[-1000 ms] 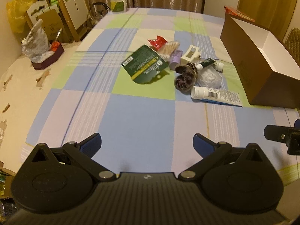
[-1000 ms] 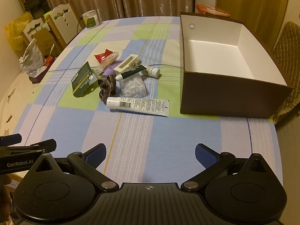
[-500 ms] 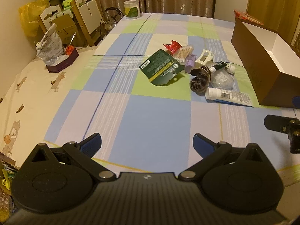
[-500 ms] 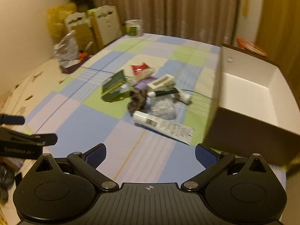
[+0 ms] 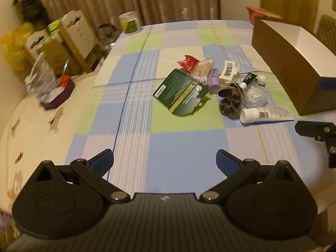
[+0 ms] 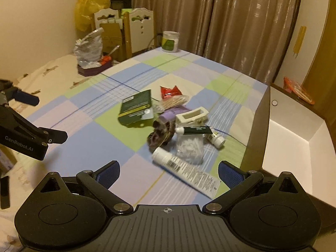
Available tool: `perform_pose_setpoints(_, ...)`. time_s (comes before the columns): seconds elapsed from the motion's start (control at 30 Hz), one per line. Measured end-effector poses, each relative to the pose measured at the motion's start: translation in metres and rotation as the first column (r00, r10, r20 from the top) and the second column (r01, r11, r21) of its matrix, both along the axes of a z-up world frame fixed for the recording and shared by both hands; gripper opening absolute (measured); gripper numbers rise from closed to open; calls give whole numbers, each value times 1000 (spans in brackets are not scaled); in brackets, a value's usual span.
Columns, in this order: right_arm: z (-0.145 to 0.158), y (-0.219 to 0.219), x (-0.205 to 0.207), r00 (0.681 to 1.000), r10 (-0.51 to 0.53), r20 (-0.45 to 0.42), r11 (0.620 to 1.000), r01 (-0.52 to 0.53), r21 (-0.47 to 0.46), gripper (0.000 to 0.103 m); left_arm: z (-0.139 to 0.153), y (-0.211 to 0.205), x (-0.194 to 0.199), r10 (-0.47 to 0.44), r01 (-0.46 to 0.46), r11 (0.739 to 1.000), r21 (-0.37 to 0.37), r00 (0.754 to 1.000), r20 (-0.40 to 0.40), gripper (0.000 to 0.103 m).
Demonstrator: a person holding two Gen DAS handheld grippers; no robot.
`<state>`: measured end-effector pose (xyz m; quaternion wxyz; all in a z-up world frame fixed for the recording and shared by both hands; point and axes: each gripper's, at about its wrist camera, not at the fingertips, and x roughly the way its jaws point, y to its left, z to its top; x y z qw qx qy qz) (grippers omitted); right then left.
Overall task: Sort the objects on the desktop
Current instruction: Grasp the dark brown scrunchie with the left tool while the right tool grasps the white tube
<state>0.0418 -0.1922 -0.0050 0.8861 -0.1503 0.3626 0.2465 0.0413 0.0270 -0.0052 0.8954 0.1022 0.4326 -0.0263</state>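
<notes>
**Both grippers wide open, nothing grabbed yet**

Right gripper hangs over the near edge of the checked tablecloth, fingers spread wide and empty. Left gripper is the same, farther off. Nearest item is the white plastic squeeze tube, lying flat at the near end of the pile, just beside the brown cardboard box. It looks light, squishy and probably slick, so I'd pinch it across the stiffer cap end.

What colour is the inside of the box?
White inside the box, brown outside; the right wrist view shows it best.
</notes>
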Motion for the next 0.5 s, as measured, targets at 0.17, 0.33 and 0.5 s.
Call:
perform_pose_setpoints(0.17,-9,14,24,999,-47,-12,998,46,-38,89,-11,5,37,-122,122,992,-11,992,6,102)
perform_pose_setpoints(0.33,-19,24,42,995,-84,-48,994,81,-77,76,-21,0,67,-289,290,955,-56,957,21,98)
perform_pose_setpoints(0.5,-14,18,51,991,-131,-5,985,130,-115,76,-33,-20,90,-417,415,902,-117,909,8,87)
